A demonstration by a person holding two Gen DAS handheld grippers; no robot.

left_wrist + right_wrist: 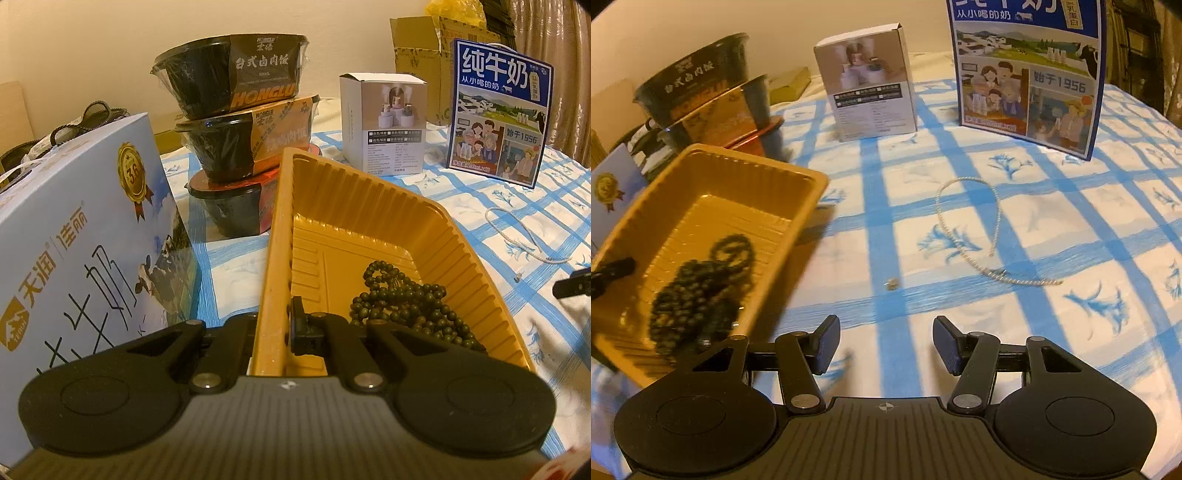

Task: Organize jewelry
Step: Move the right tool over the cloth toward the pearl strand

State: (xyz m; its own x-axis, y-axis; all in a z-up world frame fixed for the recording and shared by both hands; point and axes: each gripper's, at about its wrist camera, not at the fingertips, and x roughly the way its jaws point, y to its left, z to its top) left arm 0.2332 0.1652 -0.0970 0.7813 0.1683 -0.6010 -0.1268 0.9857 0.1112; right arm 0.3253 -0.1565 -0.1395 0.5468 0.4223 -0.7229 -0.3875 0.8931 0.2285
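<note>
Through my left wrist camera, my left gripper (271, 332) pinches the side wall of the ribbed yellow plastic tray (369, 221), which already holds the dark green bead strand (406, 299). Through my right, my right gripper (886, 343) hovers wide and empty, with the white pearl necklace (964, 236) and a tiny stud (892, 283) loose on the blue-checked tablecloth (1052, 332); I judge the necklace comes next, needing a low pinch.

Warm, dim yellowish room light tints both views. The right wrist view is smeared with motion blur, worst at nine o'clock over the yellow tray (809, 177). The left wrist view is sharper. Fisheye bending curves the edges, and corners fall into black vignette.
</note>
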